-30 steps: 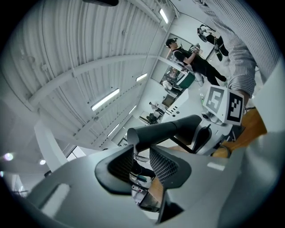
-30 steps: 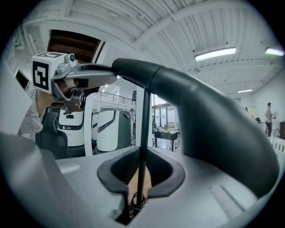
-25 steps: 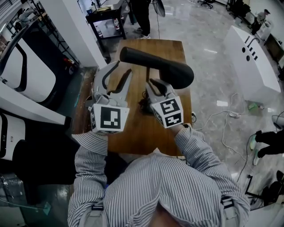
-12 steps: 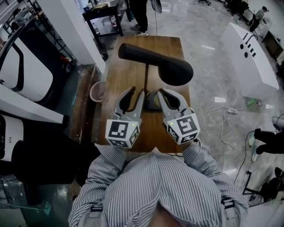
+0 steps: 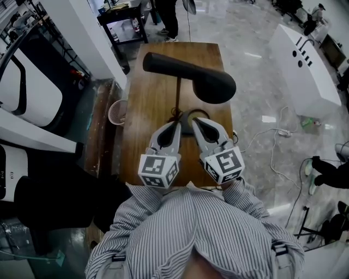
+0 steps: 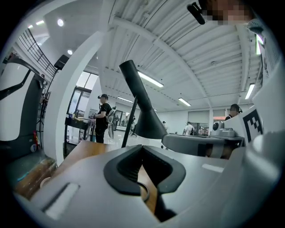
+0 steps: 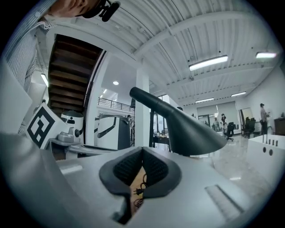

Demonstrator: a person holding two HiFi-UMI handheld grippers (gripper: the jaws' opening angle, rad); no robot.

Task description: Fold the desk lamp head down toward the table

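Note:
The black desk lamp stands on the wooden table (image 5: 147, 92). Its cone head (image 5: 212, 86) and long arm (image 5: 163, 62) sit high on a thin stem (image 5: 178, 95) above the round base (image 5: 188, 115). My left gripper (image 5: 176, 125) and right gripper (image 5: 196, 122) lie side by side at the table's near end, just short of the base, both shut and empty. From the left gripper (image 6: 142, 149) the lamp head (image 6: 144, 120) rises ahead. Above the right gripper (image 7: 142, 151) the head (image 7: 187, 129) looms, and the lamp's cord and plug (image 7: 141, 187) lie below.
A round pink bin (image 5: 117, 111) stands on the floor left of the table. A black cart (image 5: 122, 22) and a standing person (image 5: 172, 16) are beyond the far end. A white cabinet (image 5: 305, 71) and floor cables (image 5: 278, 136) are to the right.
Both grippers drew back from the lamp toward the table's near edge and came together. The left one dropped and rolled level. Both sets of jaws went from open to shut.

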